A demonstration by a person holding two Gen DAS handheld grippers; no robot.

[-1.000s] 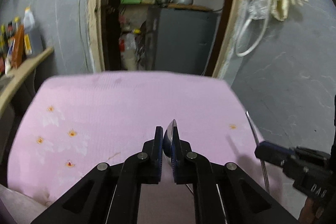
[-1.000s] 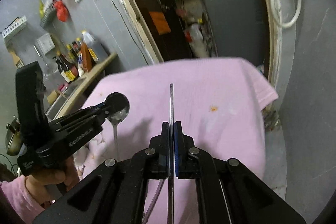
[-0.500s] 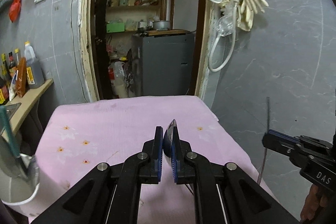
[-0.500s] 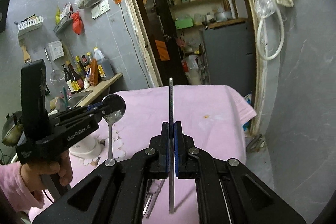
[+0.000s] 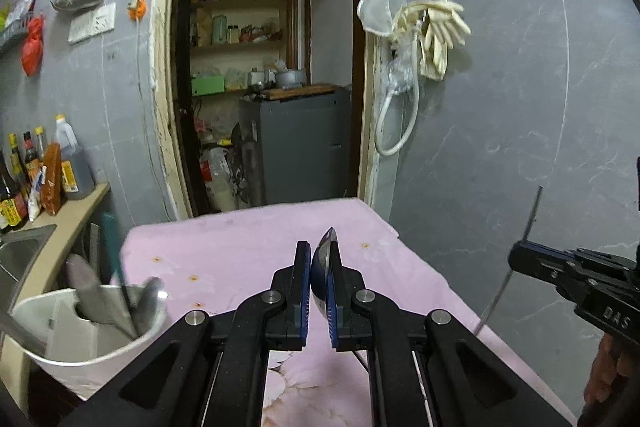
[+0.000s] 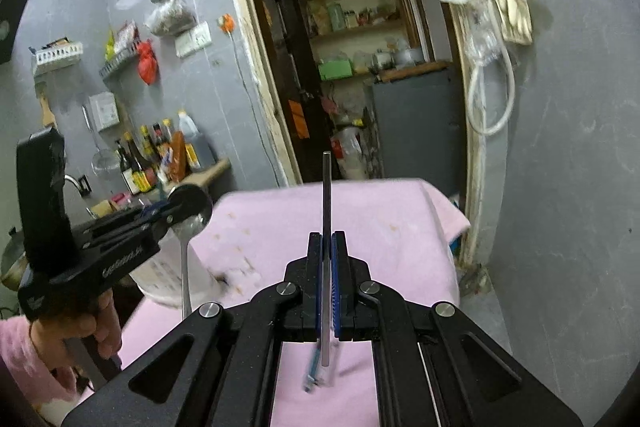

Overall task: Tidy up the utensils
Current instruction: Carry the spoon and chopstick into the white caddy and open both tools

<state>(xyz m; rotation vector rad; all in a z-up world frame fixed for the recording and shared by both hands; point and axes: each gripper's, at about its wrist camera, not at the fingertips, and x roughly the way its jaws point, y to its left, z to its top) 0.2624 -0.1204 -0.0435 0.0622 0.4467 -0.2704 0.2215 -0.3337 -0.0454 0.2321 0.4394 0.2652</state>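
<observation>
My left gripper [image 5: 319, 249] is shut on the bowl of a metal spoon [image 5: 326, 253], whose handle [image 6: 185, 267] hangs straight down. It hovers above the pink-clothed table [image 5: 240, 251], just right of a white utensil holder [image 5: 80, 331] that has several utensils in it. In the right wrist view the left gripper [image 6: 170, 209] and spoon [image 6: 192, 211] are in front of that holder [image 6: 168, 279]. My right gripper [image 6: 327, 239] is shut on a thin metal chopstick [image 6: 327, 187] held upright; it also shows from the left as the right gripper [image 5: 518, 255] with the chopstick [image 5: 530, 215].
A blurred blue and clear utensil [image 6: 316, 371] lies on the cloth under the right gripper. A counter with sauce bottles [image 5: 44, 171] and a sink [image 5: 16, 251] lies left of the table. Behind the table are a doorway, a grey cabinet [image 5: 300, 143] and a grey wall.
Both grippers have risen off the cloth with their utensils and tipped upward. The white holder has come into the left wrist view at the lower left.
</observation>
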